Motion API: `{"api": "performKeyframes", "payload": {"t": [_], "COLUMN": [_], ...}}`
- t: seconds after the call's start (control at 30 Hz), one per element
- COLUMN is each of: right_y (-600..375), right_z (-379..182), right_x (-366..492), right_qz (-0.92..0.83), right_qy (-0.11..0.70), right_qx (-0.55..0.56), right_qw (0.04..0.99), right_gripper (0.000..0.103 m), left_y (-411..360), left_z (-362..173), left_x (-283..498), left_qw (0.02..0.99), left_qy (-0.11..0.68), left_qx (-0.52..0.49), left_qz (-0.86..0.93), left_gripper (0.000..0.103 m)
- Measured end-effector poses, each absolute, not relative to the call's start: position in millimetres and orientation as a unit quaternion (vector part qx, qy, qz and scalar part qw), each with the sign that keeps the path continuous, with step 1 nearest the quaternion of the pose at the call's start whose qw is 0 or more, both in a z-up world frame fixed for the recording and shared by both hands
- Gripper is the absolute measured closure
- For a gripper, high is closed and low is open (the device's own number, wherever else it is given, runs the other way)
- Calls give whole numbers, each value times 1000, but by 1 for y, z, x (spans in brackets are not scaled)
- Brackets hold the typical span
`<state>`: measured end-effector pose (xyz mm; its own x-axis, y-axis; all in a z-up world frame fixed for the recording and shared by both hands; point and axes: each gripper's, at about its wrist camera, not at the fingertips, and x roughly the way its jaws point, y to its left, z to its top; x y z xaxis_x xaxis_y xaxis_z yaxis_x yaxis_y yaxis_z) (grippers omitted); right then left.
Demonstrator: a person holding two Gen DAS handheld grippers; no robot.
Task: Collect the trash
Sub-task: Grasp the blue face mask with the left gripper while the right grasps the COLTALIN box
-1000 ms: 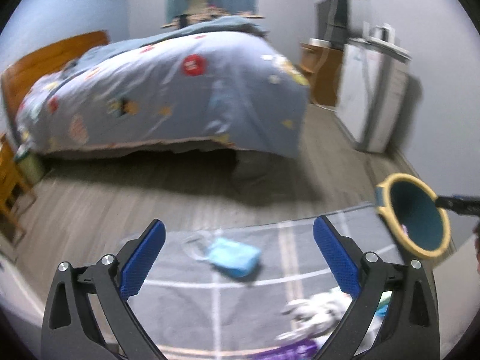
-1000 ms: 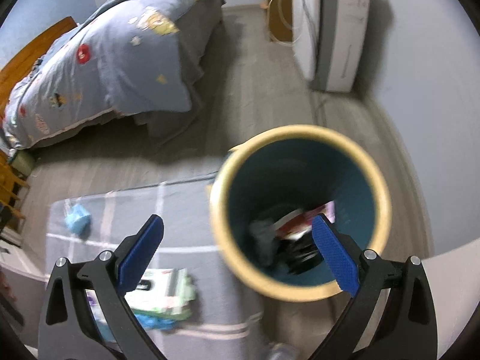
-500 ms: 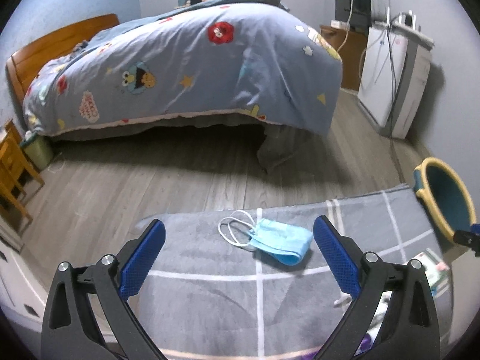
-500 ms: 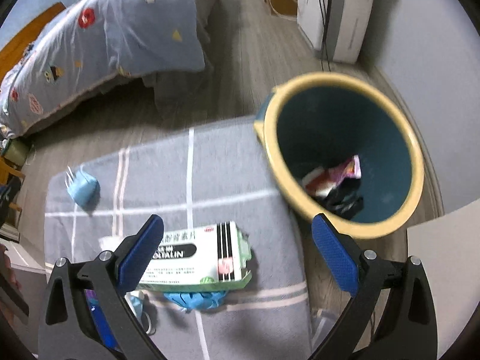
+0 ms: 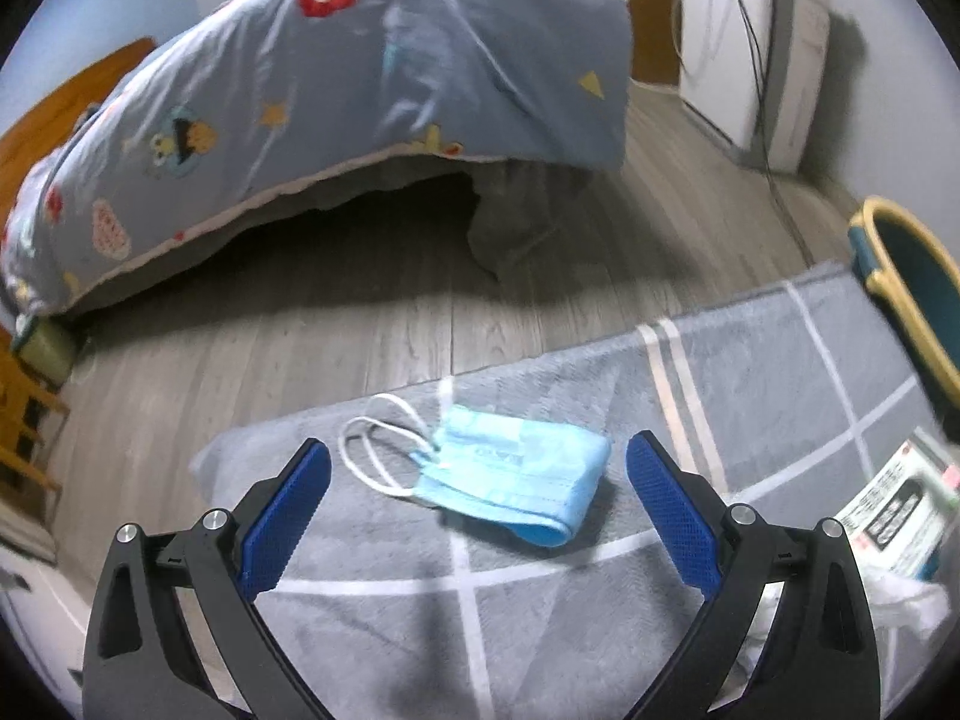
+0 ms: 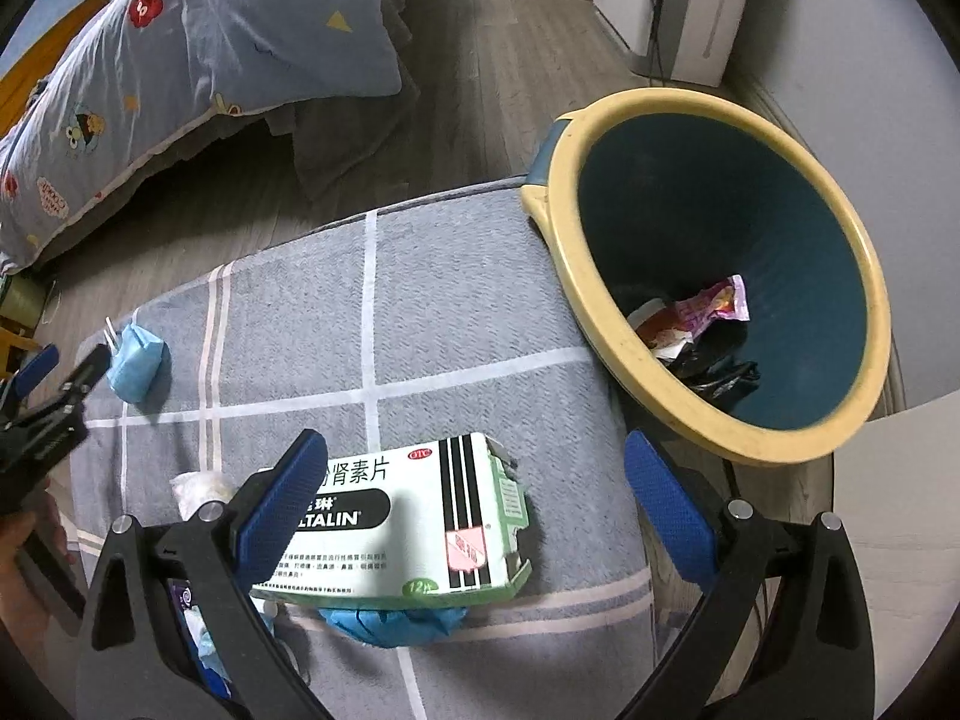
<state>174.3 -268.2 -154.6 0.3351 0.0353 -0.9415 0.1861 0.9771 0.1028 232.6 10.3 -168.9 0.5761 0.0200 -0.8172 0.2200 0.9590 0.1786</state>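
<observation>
A folded light-blue face mask with white ear loops lies on the grey rug. My left gripper hangs open just above and before it, the mask between the fingers' line. In the right wrist view my right gripper is open over a white and green medicine box, which rests on crumpled blue material. The teal bin with a yellow rim stands at the rug's right edge, tilted toward me, wrappers inside. The mask and the left gripper show at far left.
A bed with a blue patterned duvet fills the back, over grey wood floor. A white appliance with cables stands at the right wall. More white and purple scraps lie on the rug's near left. A wooden chair is at left.
The left gripper moved down and closer to the mask, which now looms larger between its fingers. The right gripper drew back from over the bin to above the medicine box.
</observation>
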Motion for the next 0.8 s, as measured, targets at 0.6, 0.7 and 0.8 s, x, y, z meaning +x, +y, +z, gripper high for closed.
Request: {"api": "performKeyframes", "payload": {"t": [0.6,0.7,0.8], "right_y": [-285,-288,-291], "right_z": [-165,-169,-173], "right_x": [168,159,155], "right_qz": [-44,-46,-53], "right_qy": [596,604,610], "right_qx": [128,158,170], "right_qw": [792,780,772], "right_gripper": [6,6,6], "left_y": [0,3,5], "left_z": [-159,-128,-97], "left_x": [214,199,178], "left_qw": [860,873,889], "left_qy": [480,458,431], "left_qx": [147,133,107], "left_qz": [-91,-102,-113], "left_gripper": [83,83,83]}}
